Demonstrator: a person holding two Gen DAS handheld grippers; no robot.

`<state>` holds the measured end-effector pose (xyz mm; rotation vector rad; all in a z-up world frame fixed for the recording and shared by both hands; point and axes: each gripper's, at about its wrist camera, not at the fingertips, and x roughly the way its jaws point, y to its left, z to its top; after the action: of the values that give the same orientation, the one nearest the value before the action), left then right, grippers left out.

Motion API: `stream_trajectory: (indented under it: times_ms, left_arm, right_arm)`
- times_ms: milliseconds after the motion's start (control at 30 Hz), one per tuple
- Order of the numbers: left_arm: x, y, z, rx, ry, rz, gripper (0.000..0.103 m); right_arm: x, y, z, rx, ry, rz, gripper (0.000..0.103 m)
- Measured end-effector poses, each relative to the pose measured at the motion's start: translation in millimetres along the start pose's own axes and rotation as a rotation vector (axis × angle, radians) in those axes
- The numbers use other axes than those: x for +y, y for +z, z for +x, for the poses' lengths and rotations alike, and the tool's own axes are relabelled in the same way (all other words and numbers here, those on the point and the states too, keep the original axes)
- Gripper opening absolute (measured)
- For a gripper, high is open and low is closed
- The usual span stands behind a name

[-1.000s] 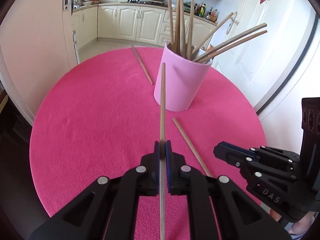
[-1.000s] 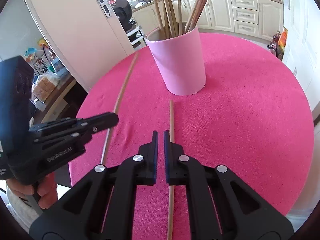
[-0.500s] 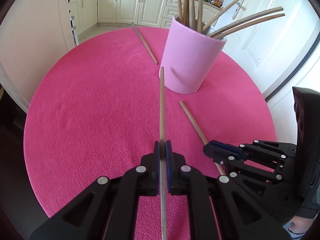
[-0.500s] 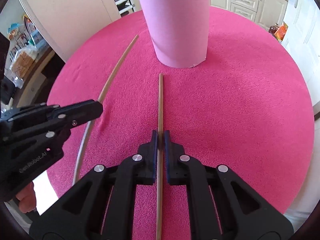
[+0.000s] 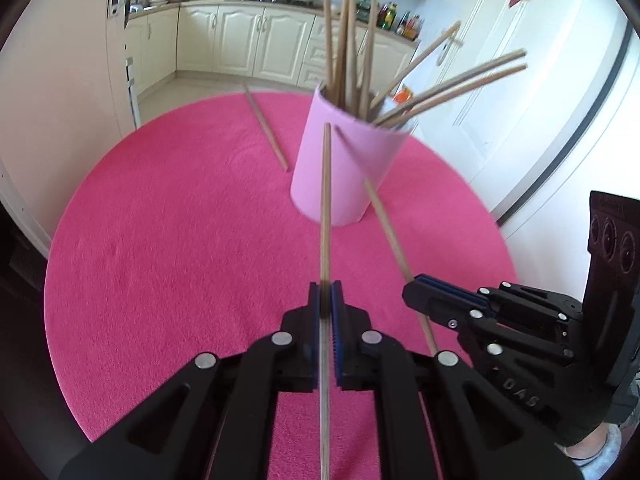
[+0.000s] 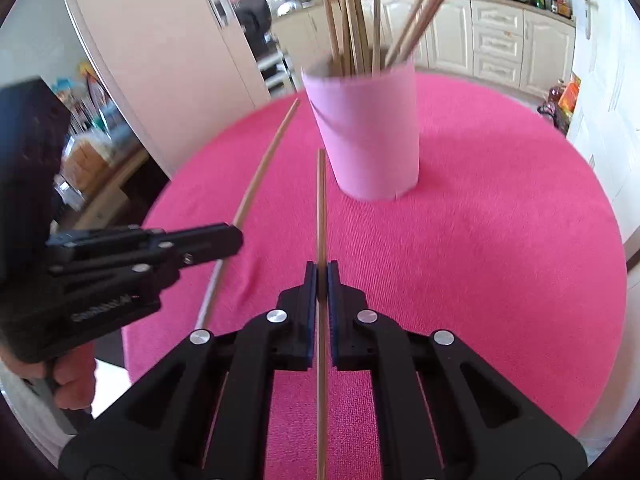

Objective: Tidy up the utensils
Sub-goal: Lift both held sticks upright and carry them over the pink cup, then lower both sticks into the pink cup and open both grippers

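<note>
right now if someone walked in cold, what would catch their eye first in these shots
The bright pink round tablecloth fills both views, with a pale pink cylindrical cup standing on it, bristling with long wooden chopsticks. In front of it, the left gripper and the right gripper each have their jaws shut on one wooden chopstick pointing toward the cup. One loose chopstick lies on the cloth left of the cup.

Cut-offs and blur near the pink cup (image 6: 370, 136)

Chopstick tops (image 6: 352, 4) above the cup exit the right-wrist frame; countertop bottles (image 5: 394, 20) behind it unreadable (too small).
</note>
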<state>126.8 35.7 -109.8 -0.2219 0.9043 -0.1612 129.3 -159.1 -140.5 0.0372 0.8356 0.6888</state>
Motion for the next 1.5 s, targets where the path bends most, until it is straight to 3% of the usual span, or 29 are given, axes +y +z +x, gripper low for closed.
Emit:
stream_trajectory:
  times_ms: [333, 600, 900, 1167, 1500]
  left_arm:
    - [-20.9, 24.3, -37.4, -0.282, -0.038, 0.076, 0.006]
    - [-44.0, 60.7, -56.5, -0.488, -0.024, 0.149, 0.006]
    - [-54.0, 96.4, -66.8, -0.697, -0.052, 0.163, 0.006]
    - [-47.2, 113.7, -57.7, -0.813, -0.060, 0.124, 0.006]
    - [-38.6, 116.2, -30.6, -0.780, -0.037, 0.129, 0.006]
  right_arm:
    - [-2.6, 34.0, -51.9, -0.266, 0.076, 0.009, 0.005]
    - [5.4, 59.3, -73.8, -0.586, 0.005, -0.023, 0.005]
    - [1.6, 88.0, -74.3, -0.868, -0.052, -0.053, 0.006]
    - [-9.0, 102.3, -54.8, -0.943, -0.081, -0.040, 0.006]
    - [-14.5, 104.3, -39.4, -0.948, -0.090, -0.037, 0.006]
